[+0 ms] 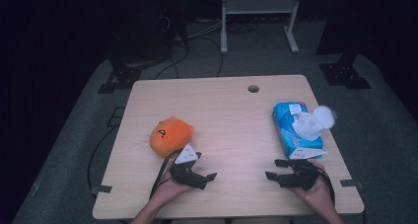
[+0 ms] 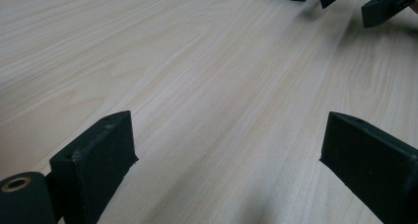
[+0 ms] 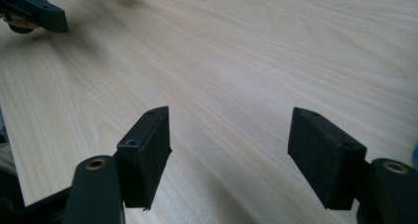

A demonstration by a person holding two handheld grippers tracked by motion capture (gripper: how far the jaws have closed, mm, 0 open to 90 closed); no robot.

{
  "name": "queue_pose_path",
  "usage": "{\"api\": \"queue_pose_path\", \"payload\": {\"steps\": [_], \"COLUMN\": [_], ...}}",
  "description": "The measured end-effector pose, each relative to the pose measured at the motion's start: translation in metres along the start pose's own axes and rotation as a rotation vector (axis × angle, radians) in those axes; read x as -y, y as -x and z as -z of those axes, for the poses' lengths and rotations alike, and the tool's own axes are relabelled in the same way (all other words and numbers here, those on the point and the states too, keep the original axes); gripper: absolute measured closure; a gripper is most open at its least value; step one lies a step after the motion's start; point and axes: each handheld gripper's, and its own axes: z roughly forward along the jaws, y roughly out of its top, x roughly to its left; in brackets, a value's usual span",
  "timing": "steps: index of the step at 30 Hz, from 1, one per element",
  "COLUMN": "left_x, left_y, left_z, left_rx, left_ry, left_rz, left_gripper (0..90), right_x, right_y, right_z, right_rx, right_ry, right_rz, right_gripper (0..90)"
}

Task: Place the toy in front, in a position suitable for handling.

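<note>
Both claws sit released on the desk [image 1: 231, 110], nothing between the jaws. Left claw [image 1: 209, 172] is just beside the orange plush [image 1: 170, 135], right claw [image 1: 276, 168] near the blue tissue pack [image 1: 291, 130] (tissue poking out). I'd square up, then squeeze gently.

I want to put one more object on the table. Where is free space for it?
The widest bare patch is the table middle, between the orange plush toy and the blue tissue pack, reaching the far edge near the round hole. The near edge is crowded: the left claw and right claw, both open, rest there.
</note>
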Motion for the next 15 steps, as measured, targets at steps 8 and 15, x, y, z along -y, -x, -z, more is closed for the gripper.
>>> {"api": "queue_pose_path", "payload": {"steps": [8, 15], "left_x": [-0.009, -0.022], "left_y": [0.003, -0.005], "left_z": [0.005, 0.023], "left_rx": [-0.002, -0.028], "left_ry": [0.022, 0.069], "left_rz": [-0.037, -0.061], "left_gripper": [5.6, 5.6], "right_x": [0.001, 0.001], "right_y": [0.001, -0.001], "right_z": [0.000, 0.001], "right_rx": [0.001, 0.005], "right_ry": [0.001, 0.008], "right_rz": [-0.011, -0.017], "right_gripper": [31.3, 31.3]}}
